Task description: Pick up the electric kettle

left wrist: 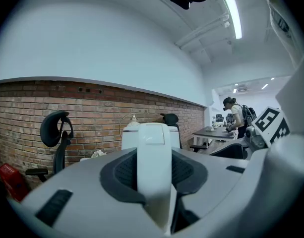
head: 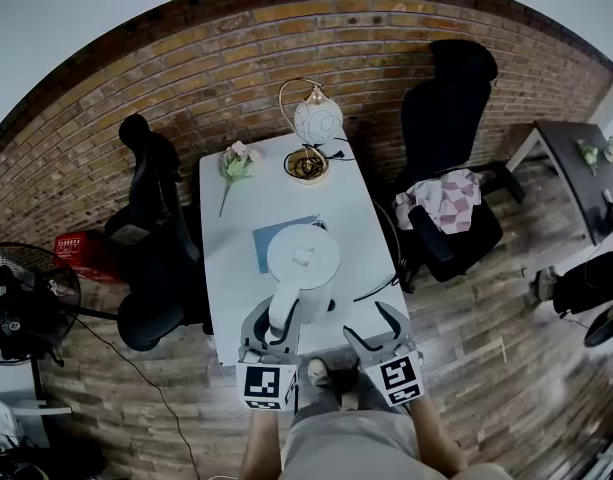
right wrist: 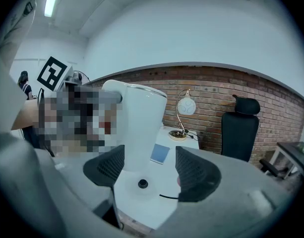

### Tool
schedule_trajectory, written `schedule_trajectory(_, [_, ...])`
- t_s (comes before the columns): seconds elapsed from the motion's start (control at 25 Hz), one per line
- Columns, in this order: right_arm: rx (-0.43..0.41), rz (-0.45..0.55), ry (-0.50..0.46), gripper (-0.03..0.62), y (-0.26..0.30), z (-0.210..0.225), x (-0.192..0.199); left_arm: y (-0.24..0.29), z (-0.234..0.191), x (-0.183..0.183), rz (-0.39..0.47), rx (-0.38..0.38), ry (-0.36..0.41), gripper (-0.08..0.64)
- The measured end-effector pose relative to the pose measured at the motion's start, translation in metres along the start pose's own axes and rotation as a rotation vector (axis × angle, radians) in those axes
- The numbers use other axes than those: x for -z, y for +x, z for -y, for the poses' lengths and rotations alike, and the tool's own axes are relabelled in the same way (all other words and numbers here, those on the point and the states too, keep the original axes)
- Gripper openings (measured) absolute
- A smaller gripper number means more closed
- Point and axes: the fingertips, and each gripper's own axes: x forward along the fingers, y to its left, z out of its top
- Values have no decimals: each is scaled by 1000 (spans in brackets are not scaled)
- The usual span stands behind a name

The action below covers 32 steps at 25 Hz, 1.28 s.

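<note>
Electric kettle (head: 302,258), in left tongs (head: 275,319), above base (right wrist: 133,192).

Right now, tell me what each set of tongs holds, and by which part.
The left tongs grip the electric kettle by its handle; the right tongs are open, holding nothing.

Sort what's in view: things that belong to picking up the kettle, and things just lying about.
Job: electric kettle, clamped by its handle in the left gripper; its base on the table; right gripper, open and empty.
Lying about: globe lamp, flower, blue pad, checked cloth on the chair, fan.
</note>
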Motion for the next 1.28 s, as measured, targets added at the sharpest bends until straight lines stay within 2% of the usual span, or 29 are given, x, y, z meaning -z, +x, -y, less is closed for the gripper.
schedule_trajectory(0.4, [64, 63, 7, 322, -26, -8, -37, -36, -21, -31, 45, 10, 11, 120])
schedule_trajectory(0.52, [66, 98, -30, 322, -33, -9, -46, -47, -21, -40, 76, 0, 14, 120])
schedule_trajectory(0.72, [37, 179, -132, 322, -55, -13, -62, -74, -16, -46, 90, -44, 10, 120])
schedule_trajectory(0.88, [6, 219, -167, 322, -78, -16, -71, -98, -7, -50, 88, -93, 4, 120])
schedule_trajectory(1.28, [-19, 284, -155, 322, -116, -11, -72, -135, 17, -39, 74, -178, -4, 120])
